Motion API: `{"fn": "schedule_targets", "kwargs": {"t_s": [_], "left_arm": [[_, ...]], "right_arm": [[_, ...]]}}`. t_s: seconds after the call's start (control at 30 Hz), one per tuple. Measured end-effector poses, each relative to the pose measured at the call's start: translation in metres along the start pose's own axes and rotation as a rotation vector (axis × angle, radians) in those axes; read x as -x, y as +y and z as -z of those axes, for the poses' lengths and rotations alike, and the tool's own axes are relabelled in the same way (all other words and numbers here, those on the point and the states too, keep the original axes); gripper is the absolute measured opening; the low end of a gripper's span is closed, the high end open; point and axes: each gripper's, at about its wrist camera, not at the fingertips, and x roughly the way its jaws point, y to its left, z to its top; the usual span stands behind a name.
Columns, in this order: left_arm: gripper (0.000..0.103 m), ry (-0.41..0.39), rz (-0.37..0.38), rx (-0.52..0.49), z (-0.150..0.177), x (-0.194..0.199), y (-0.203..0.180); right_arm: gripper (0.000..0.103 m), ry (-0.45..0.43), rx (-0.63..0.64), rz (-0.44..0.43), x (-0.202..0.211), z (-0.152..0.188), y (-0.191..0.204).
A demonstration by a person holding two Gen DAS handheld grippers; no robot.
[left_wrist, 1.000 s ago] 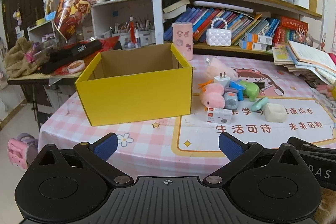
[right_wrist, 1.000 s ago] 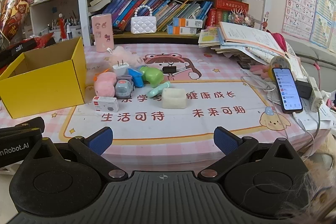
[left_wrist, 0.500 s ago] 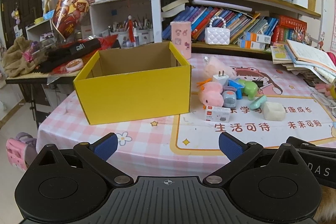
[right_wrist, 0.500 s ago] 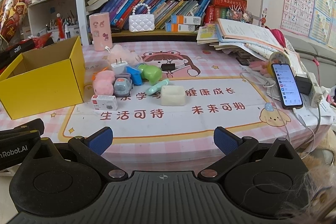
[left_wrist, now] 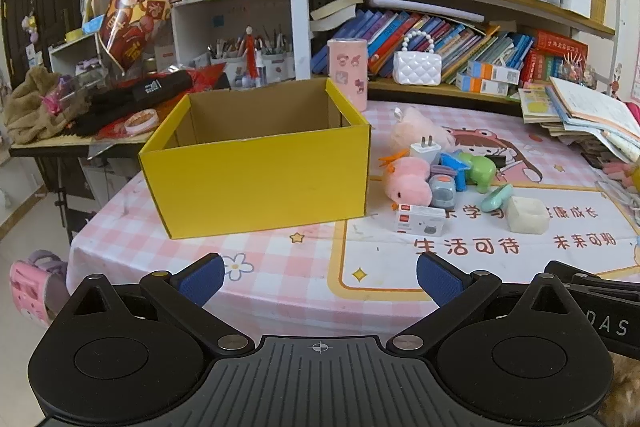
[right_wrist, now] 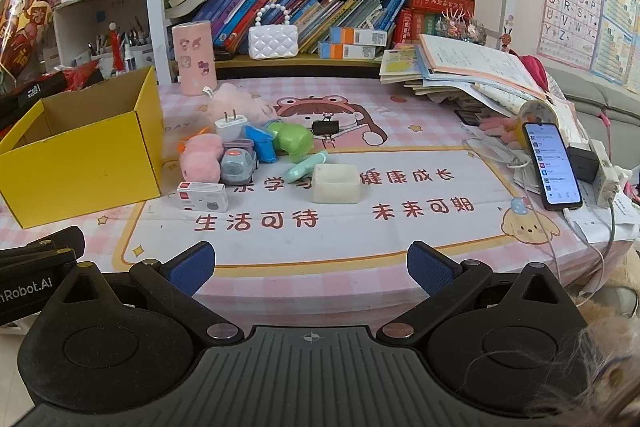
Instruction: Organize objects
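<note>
bare tablecloth (right_wrist: 320,247) between both spread hand-held grippers and toy cluster (right_wrist: 248,155)

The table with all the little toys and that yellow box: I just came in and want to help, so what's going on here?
A person holds two grippers at the table's near edge, tidying up. The left gripper and right gripper are both open and empty. The yellow box looks empty as far as its inside shows. The small things, including a pink plush, a white charger and a cream block, lie untouched in a cluster beside it.
</note>
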Motion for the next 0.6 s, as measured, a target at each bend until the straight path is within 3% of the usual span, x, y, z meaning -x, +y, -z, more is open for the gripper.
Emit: {"fn": "schedule_targets", "kwargs": {"t_s": [0.6], "left_arm": [[0.103,0.018,0.025,0.005,-0.006,-0.013,0.000]], "right_arm": [[0.103,0.041,0.006,0.016,-0.015,-0.009,0.005]]}}
